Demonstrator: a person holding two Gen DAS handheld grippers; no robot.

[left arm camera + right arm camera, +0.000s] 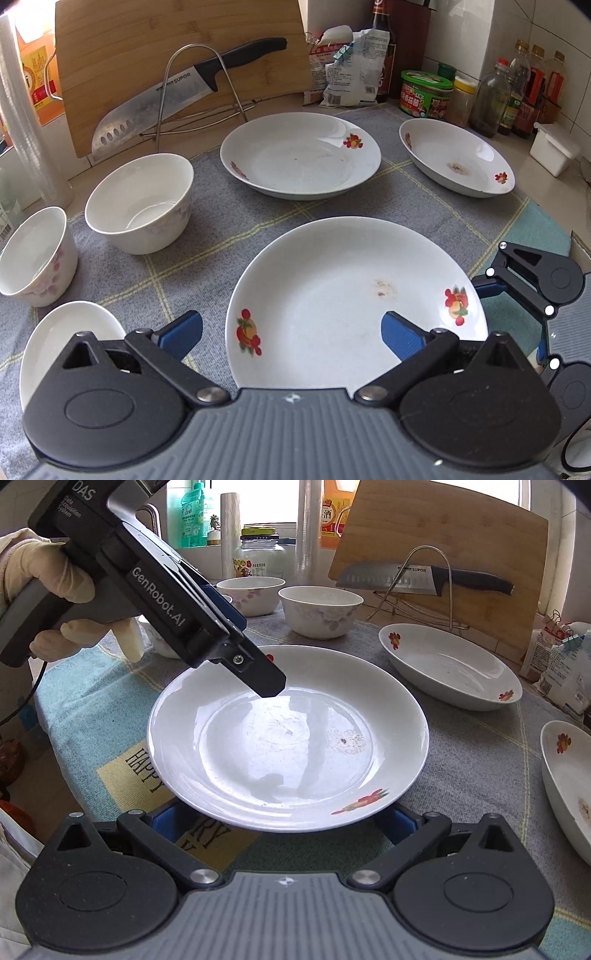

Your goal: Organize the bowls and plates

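- Grey checked cloth (229, 236) spread over the counter, carrying all the dishes.
- Bamboo cutting board (155, 48) leaning upright at the back, with a SUPOR knife (166, 99) resting on a wire rack (207, 92) in front of it.
- Nearest plate (332, 295), white with fruit decals and a small brown stain, lying flat on the cloth, directly between the two grippers.
- Second fruit-print plate (299, 155) further back in the middle; third plate (458, 158) off to the right, also stained, well apart from the nearest one.
- Left gripper (291, 334) spread wide above the near rim of the nearest plate, blue pads (400, 334) clear of the porcelain, holding nothing.
- Right gripper (286, 821) also wide, blue fingers reaching under the near rim of the same plate in the right wrist view; contact hard to judge.
- White bowl (142, 203) left of the middle plate, a floral bowl (35, 254) just beside it, and a smaller white dish (59, 339) nearest the left gripper.
- Sauce jars and bottles (517, 92) lined up at the back right corner.
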